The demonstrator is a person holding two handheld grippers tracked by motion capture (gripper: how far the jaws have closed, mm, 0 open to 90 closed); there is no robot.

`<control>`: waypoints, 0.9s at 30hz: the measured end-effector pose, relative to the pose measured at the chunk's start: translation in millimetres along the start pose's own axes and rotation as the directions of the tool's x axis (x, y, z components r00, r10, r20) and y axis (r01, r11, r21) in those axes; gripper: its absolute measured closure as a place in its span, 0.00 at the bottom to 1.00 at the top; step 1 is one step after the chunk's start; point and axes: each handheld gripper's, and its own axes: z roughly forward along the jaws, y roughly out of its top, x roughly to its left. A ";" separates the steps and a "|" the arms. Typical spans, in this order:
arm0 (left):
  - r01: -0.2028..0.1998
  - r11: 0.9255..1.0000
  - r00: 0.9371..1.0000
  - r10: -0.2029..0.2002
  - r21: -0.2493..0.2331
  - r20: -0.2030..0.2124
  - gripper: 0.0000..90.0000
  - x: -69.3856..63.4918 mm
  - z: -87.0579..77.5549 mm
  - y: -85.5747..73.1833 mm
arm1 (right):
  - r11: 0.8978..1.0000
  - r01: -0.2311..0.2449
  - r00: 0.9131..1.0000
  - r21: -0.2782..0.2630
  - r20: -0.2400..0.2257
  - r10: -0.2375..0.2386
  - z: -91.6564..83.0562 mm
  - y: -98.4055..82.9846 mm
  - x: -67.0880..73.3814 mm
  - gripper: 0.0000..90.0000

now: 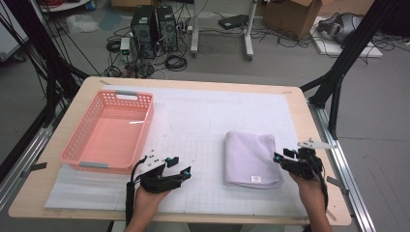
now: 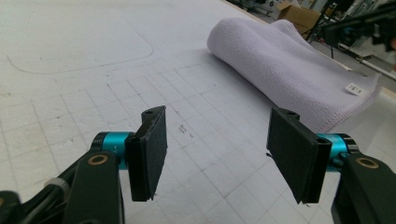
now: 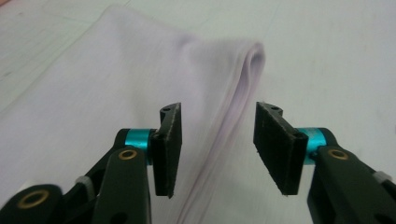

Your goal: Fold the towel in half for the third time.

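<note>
Right tongs [image 3: 217, 149]: your jaws stand partly apart with nothing pressed between them; the folded edge of the towel [image 3: 116, 98] runs up the gap, clear of both pads.
Left tongs [image 2: 229, 156]: jaws wide, holding nothing, bare gridded mat between them.
Right tongs, placing: right of centre in the high view [image 1: 285, 157], at the towel's right edge.
Left tongs, placing: lower centre-left of the high view [image 1: 179, 166], well apart from the towel, near the basket's lower corner.
Towel, location: lilac, folded into a rectangle, lying flat on the mat, right of centre in the high view [image 1: 251, 158], a small white tag at its lower edge.
Towel, handling: judge it light, soft and limp; it will sag and may unfold if you lift it by one layer.
Towel, hold: take the stacked layers at the folded edge, all plies together; a second pinch on the opposite side would keep it flat.
Basket [image 1: 140, 130]: pink, perforated, left of the high view, holding nothing.
Bench [image 1: 295, 104]: light wood, covered by a white gridded mat.
Right gripper view, particular: the separate plies at the rounded fold.
Left gripper view, particular: the towel's thickness side-on and its tag [image 2: 355, 88].
High view, particular: basket, towel and both tongs in relation.
</note>
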 end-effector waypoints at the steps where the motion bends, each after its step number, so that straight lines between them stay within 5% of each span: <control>1: 0.000 1.000 1.000 0.000 0.002 0.000 0.43 0.0 0.3 -0.1 | 1.000 0.009 1.000 -0.001 0.002 -0.009 5.4 5.5 -0.9 0.55; 6: -0.003 1.000 1.000 0.003 0.008 0.004 0.43 -1.3 1.3 -0.6 | 0.999 0.013 0.999 0.031 0.049 -0.015 42.8 29.5 -9.6 0.56; 8: -0.003 1.000 1.000 0.003 0.009 0.007 0.43 -2.1 1.6 -0.7 | 0.998 0.006 0.999 0.058 0.031 -0.007 56.5 31.6 -12.8 0.71; 10: -0.002 1.000 1.000 0.002 0.009 0.009 0.43 -2.9 2.3 -1.0 | 0.994 0.059 0.992 0.090 0.103 -0.068 60.2 31.1 -14.1 0.87; 12: -0.005 1.000 1.000 0.005 0.012 0.011 0.43 -3.6 2.6 -1.1 | 0.993 0.060 0.983 0.106 0.168 -0.078 61.0 30.1 -17.4 0.86; 14: -0.006 1.000 1.000 0.006 0.008 0.012 0.43 -3.8 2.3 -1.0 | 0.991 0.055 0.961 0.118 0.265 -0.085 61.4 29.2 -18.3 0.68; 15: -0.006 1.000 1.000 0.006 0.006 0.013 0.43 -3.4 2.0 -0.9 | 0.993 0.043 0.957 0.108 0.280 -0.072 60.6 29.6 -18.7 0.64; 17: -0.001 1.000 1.000 0.001 0.003 0.012 0.43 -3.2 1.6 -0.6 | 0.999 0.007 0.973 0.049 0.231 -0.018 54.5 31.3 -18.5 0.65; 21: -0.002 1.000 1.000 0.002 0.000 0.010 0.43 -2.4 0.7 0.0 | 0.999 0.039 0.993 -0.030 0.109 -0.035 45.1 36.5 -1.8 0.60; 23: -0.002 1.000 1.000 0.002 0.001 0.008 0.43 -2.3 0.4 0.0 | 0.998 0.061 0.998 -0.023 0.037 -0.060 48.1 39.3 9.8 0.60; 27: -0.001 1.000 1.000 0.001 -0.001 0.005 0.43 -2.4 0.1 -0.1 | 0.995 0.098 0.992 0.023 -0.084 -0.096 64.7 45.5 34.5 0.64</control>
